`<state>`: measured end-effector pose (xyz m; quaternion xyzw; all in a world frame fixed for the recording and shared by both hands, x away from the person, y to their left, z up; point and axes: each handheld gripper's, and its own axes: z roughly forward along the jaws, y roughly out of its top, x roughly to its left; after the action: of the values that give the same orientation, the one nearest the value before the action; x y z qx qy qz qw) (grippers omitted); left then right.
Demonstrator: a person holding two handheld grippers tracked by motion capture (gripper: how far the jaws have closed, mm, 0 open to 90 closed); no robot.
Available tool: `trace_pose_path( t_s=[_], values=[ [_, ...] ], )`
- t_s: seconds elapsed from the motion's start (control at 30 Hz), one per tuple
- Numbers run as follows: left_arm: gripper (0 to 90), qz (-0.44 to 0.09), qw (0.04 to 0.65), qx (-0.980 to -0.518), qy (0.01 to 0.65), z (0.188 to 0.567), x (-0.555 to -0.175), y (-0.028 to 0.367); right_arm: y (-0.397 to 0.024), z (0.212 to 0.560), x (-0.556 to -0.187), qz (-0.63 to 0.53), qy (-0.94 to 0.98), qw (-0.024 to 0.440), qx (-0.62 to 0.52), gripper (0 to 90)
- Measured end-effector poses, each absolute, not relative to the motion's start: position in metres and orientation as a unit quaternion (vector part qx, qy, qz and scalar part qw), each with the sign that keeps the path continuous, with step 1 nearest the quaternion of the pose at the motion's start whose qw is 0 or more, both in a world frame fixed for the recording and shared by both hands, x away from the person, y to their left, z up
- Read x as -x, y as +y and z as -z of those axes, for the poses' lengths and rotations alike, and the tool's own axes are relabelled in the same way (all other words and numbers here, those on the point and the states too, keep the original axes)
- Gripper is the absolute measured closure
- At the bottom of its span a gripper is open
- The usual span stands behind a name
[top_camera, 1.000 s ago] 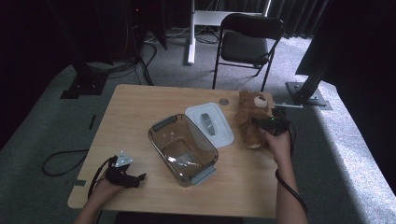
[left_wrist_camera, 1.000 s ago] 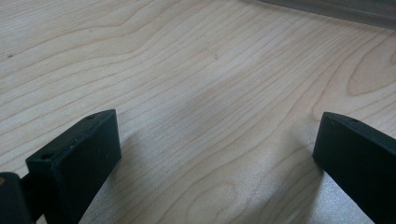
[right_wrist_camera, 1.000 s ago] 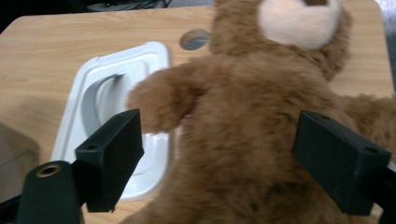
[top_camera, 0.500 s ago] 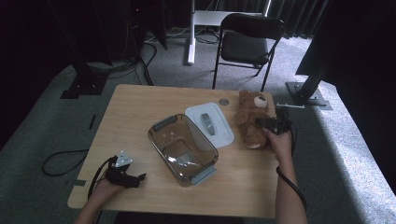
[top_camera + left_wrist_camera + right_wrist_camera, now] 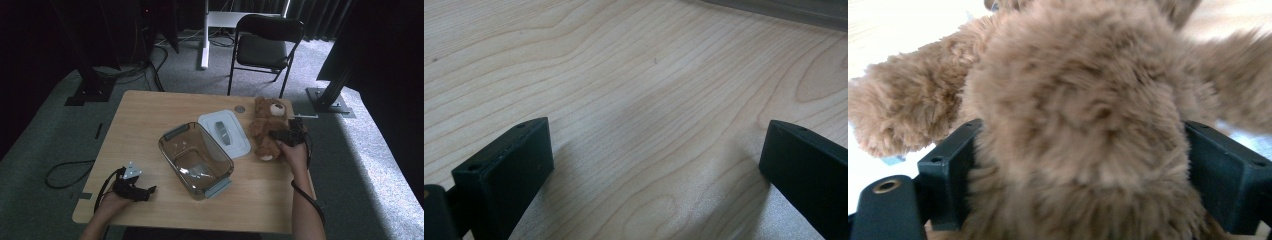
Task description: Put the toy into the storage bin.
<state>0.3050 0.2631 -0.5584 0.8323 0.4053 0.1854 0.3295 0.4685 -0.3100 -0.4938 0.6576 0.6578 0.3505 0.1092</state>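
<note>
Right tool (image 5: 280, 134) now astride teddy bear (image 5: 266, 127), left tool (image 5: 145, 190) released; tub (image 5: 196, 160) empty.

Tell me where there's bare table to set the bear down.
Free: the far-left stretch beyond the tub and left of the lid, and the near strip between the left gripper and the tub. Crowded: the right side, where the bear, right gripper and lid sit close.

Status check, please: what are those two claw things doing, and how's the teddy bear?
Right gripper jaws around teddy bear, not visibly squeezing. Left gripper open, idle on table. Clear tub and lid beside bear.
</note>
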Motion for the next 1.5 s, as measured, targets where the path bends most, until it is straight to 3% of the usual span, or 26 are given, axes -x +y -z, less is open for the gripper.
trace_pose_path(
  t_s=[0.43, 0.6, 0.73, 0.9, 1.13, 1.5],
  values=[
    [1.4, -0.186, 0.33, -0.832, 0.405, 0.558, -0.305, 0.263, -0.298, 0.508, -0.462, -0.351, 0.673, 0.119, -0.639, 11.0],
    [1.4, -0.186, 0.33, -0.832, 0.405, 0.558, -0.305, 0.263, -0.295, 0.508, -0.462, -0.348, 0.678, 0.123, -0.635, 15.8],
    [1.4, -0.186, 0.33, -0.832, 0.405, 0.558, -0.305, 0.263, -0.294, 0.506, -0.457, -0.355, 0.68, 0.142, -0.626, 38.6],
    [1.4, -0.186, 0.33, -0.832, 0.405, 0.558, -0.305, 0.263, -0.291, 0.502, -0.454, -0.351, 0.678, 0.159, -0.625, 51.8],
    [1.4, -0.185, 0.33, -0.832, 0.405, 0.558, -0.305, 0.263, -0.287, 0.491, -0.45, -0.359, 0.68, 0.165, -0.618, 61.8],
    [1.4, -0.185, 0.329, -0.832, 0.405, 0.558, -0.305, 0.263, -0.296, 0.478, -0.437, -0.378, 0.667, 0.164, -0.622, 63.4]
  ],
)
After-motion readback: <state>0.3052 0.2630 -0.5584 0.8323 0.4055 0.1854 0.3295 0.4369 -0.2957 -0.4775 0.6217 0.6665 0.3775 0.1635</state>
